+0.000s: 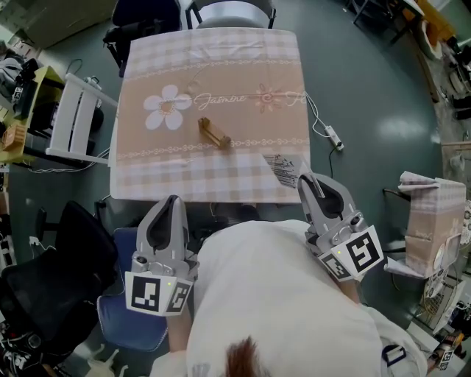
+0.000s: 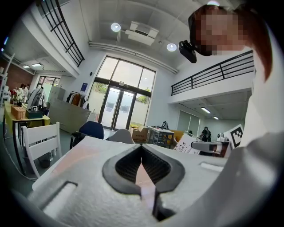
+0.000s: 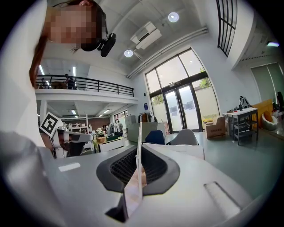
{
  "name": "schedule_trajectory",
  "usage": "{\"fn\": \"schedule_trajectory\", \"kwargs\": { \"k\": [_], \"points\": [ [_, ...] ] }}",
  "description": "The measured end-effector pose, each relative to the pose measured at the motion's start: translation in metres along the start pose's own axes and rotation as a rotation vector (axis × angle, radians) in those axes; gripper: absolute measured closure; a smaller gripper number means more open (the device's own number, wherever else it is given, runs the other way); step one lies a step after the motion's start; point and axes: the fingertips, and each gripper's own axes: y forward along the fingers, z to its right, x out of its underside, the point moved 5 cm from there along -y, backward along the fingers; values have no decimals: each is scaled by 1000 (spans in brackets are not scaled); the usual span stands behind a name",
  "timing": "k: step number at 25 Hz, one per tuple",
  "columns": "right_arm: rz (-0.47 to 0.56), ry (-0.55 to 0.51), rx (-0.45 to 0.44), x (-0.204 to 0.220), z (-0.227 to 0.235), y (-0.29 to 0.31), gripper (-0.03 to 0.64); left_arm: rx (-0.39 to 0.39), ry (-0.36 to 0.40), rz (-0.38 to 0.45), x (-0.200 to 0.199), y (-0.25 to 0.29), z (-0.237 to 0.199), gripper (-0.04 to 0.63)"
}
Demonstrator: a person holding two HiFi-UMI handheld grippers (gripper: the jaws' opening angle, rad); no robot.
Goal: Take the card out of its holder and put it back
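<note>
A small wooden card holder (image 1: 214,133) lies on the checked tablecloth of the table (image 1: 162,184), near its middle. My right gripper (image 1: 303,179) hovers at the table's near right corner, shut on a white printed card (image 1: 282,169). In the right gripper view the card (image 3: 139,146) stands edge-on between the jaws of the right gripper (image 3: 139,150). My left gripper (image 1: 174,199) hangs just off the table's near edge, left of the person's body, its jaws together with nothing between them. In its own view the left gripper (image 2: 141,147) has its tips touching.
A white slatted chair (image 1: 73,121) stands left of the table and a grey chair (image 1: 232,13) at its far side. A black chair (image 1: 66,272) and a blue seat (image 1: 129,324) are near left. A power strip (image 1: 333,136) lies on the floor; another cloth-covered table (image 1: 434,213) stands right.
</note>
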Motion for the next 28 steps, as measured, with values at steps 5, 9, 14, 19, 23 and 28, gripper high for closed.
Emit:
{"fn": "schedule_trajectory", "kwargs": {
  "k": [5,9,14,19,23,28],
  "points": [
    [-4,-4,-4,-1,-5,1,598,-2,-5,-2,1,-3,-2,594],
    [-10,-6,-8,0,-10,3,598,4,31,-8,0,-5,-3,595],
    [-14,-3,-2,2,-16,10,598,14,14,7,1,-6,-12,595],
    [-23,2,9,0,-24,27,598,10,-5,-4,1,-5,-33,595],
    [-18,9,33,-12,-28,42,598,-7,8,-42,-3,1,-52,595],
    [0,3,67,-27,-23,54,598,-2,-8,-51,-9,14,-71,595]
  ]
}}
